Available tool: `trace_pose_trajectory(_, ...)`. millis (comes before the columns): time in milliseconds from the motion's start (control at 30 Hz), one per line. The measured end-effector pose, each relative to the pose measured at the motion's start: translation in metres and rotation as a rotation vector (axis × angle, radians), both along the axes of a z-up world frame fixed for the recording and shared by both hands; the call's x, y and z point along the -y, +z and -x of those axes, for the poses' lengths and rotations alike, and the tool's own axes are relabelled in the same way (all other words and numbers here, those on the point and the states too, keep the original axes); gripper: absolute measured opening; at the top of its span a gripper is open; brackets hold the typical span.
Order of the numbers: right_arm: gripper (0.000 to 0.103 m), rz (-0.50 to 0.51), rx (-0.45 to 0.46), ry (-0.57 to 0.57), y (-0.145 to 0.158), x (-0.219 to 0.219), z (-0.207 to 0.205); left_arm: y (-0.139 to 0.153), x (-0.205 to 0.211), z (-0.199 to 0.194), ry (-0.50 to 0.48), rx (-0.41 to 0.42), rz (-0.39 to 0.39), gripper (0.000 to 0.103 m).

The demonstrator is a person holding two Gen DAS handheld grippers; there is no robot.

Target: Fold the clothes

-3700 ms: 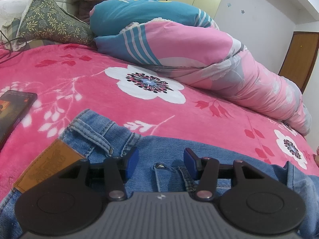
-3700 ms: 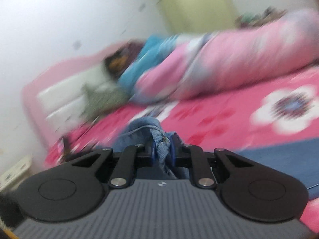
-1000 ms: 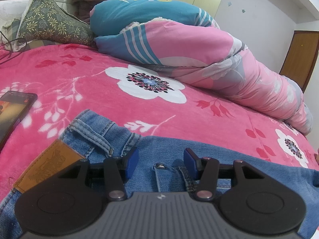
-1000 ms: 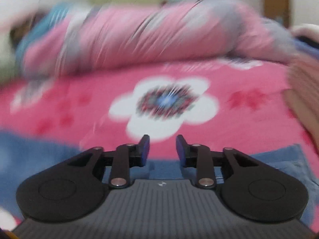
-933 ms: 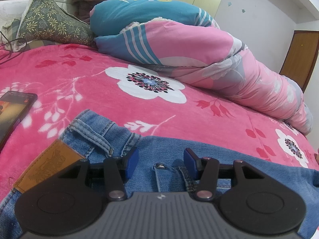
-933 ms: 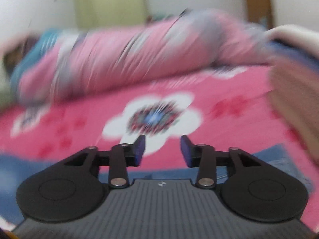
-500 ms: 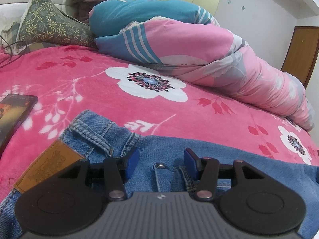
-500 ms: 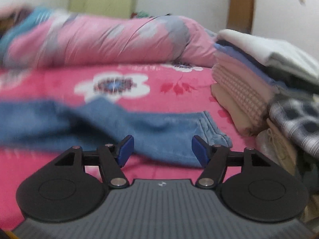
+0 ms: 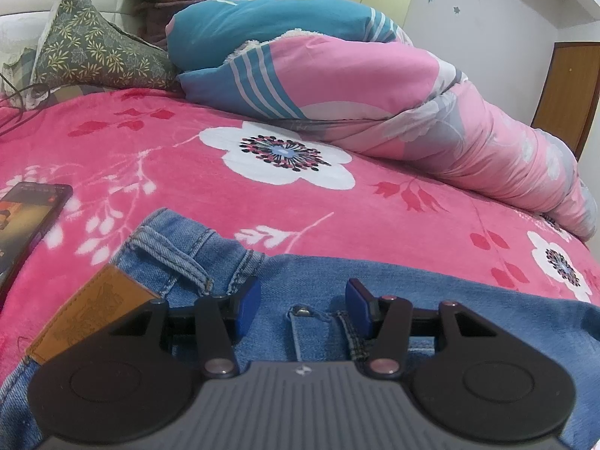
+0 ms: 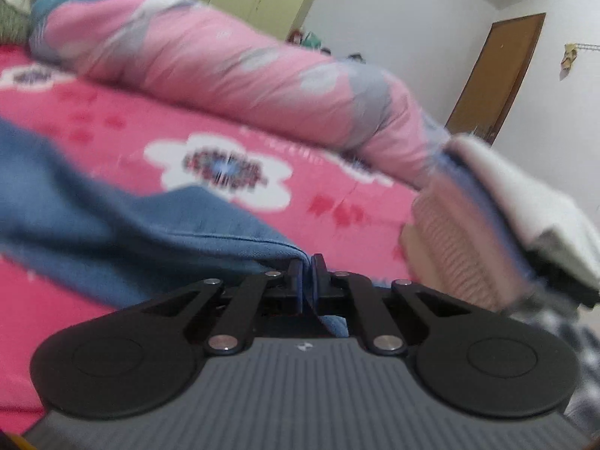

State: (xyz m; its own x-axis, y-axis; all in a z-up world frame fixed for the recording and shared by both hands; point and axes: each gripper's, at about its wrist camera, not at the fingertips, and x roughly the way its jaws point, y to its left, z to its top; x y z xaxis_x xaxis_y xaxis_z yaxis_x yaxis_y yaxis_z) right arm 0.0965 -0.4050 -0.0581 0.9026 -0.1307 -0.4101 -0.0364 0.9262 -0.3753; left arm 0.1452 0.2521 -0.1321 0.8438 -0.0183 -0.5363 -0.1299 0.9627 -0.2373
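Blue jeans (image 9: 431, 288) (pink floral blanket (image 9: 210, 187))

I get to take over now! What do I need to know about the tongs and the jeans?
Left tongs: open, resting over the jeans at the waistband, gripping nothing.
Right tongs: shut on the jeans' leg end.
The jeans lie stretched along the pink blanket. A stack of folded clothes sits at the right; a phone lies at the left.
Done: leg end grabbed.
Left: probably bring it toward the waistband, then finish folding.

Both wrist cameras skim low across the bed (image 9: 187, 157), sharing the jeans (image 9: 431, 285).
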Motion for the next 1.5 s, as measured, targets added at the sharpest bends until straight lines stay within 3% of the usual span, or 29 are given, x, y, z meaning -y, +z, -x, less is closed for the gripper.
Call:
trace_pose_trajectory(67,0.003,-0.013,-0.017,0.016,0.012,0.005,-0.010,0.010,0.012,0.001,0.021,-0.017,-0.079,0.053)
trace_pose_trajectory(100,0.003,-0.018,-0.035,0.026,0.016,0.008,-0.017,0.017,0.021,0.005,0.023,-0.006,-0.119,0.059)
trace_pose_trajectory(167,0.003,-0.023,-0.084,0.045,0.019,0.012,-0.035,0.034,0.043,0.017,0.015,0.040,-0.188,0.062)
trace_pose_trajectory(233,0.003,-0.048,-0.149,0.074,0.020,0.018,-0.059,0.051,0.070,0.028,-0.073,0.086,-0.200,0.062)
trace_pose_trajectory(333,0.004,-0.126,-0.280,0.092,0.021,0.027,-0.103,0.068,0.131,0.035,-0.305,0.092,-0.163,0.066)
trace_pose_trajectory(400,0.015,-0.163,-0.381,0.066,0.013,0.033,-0.132,0.067,0.178,0.030,-0.462,0.039,-0.158,0.066)
trace_pose_trajectory(467,0.043,-0.198,-0.480,0.039,0.004,0.038,-0.160,0.057,0.225,0.024,-0.578,-0.005,-0.190,0.066)
trace_pose_trajectory(533,0.063,-0.151,-0.482,0.013,0.000,0.034,-0.164,0.042,0.259,0.017,-0.637,-0.048,-0.236,0.065)
trace_pose_trajectory(667,0.082,-0.130,-0.391,0.016,0.013,0.037,-0.140,0.008,0.285,0.004,-0.639,-0.153,-0.258,0.066)
trace_pose_trajectory(767,0.094,-0.171,-0.257,0.078,0.035,0.048,-0.092,0.005,0.280,0.004,-0.639,-0.131,-0.241,0.068)
trace_pose_trajectory(900,0.098,-0.202,-0.111,0.125,0.044,0.061,-0.034,0.002,0.278,0.004,-0.631,-0.123,-0.241,0.068)
trace_pose_trajectory(1033,0.098,-0.211,-0.107,0.132,0.022,0.065,-0.012,0.003,0.282,0.005,-0.620,-0.120,-0.245,0.069)
trace_pose_trajectory(1133,0.096,-0.112,-0.154,0.133,-0.010,0.054,-0.012,0.003,0.284,0.005,-0.612,-0.118,-0.246,0.069)
trace_pose_trajectory(1200,0.089,-0.033,-0.182,0.128,-0.029,0.048,-0.019,0.003,0.286,0.006,-0.606,-0.116,-0.247,0.069)
trace_pose_trajectory(1233,0.071,-0.002,-0.197,0.127,-0.038,0.045,-0.022,0.003,0.286,0.006,-0.603,-0.116,-0.248,0.069)
trace_pose_trajectory(1267,0.046,0.010,-0.209,0.111,-0.043,0.044,-0.026,0.003,0.287,0.006,-0.601,-0.115,-0.248,0.069)
trace_pose_trajectory(1300,0.037,0.000,-0.209,0.087,-0.042,0.047,-0.030,0.004,0.288,0.007,-0.598,-0.114,-0.249,0.069)
trace_pose_trajectory(1333,0.020,-0.011,-0.208,0.062,-0.041,0.050,-0.033,0.004,0.288,0.007,-0.597,-0.113,-0.248,0.069)
trace_pose_trajectory(1367,0.012,-0.026,-0.183,0.040,-0.034,0.053,-0.034,0.004,0.288,0.007,-0.596,-0.113,-0.247,0.069)
trace_pose_trajectory(1500,0.010,-0.139,-0.029,0.007,0.029,0.066,-0.015,0.003,0.286,0.007,-0.596,-0.108,-0.237,0.069)
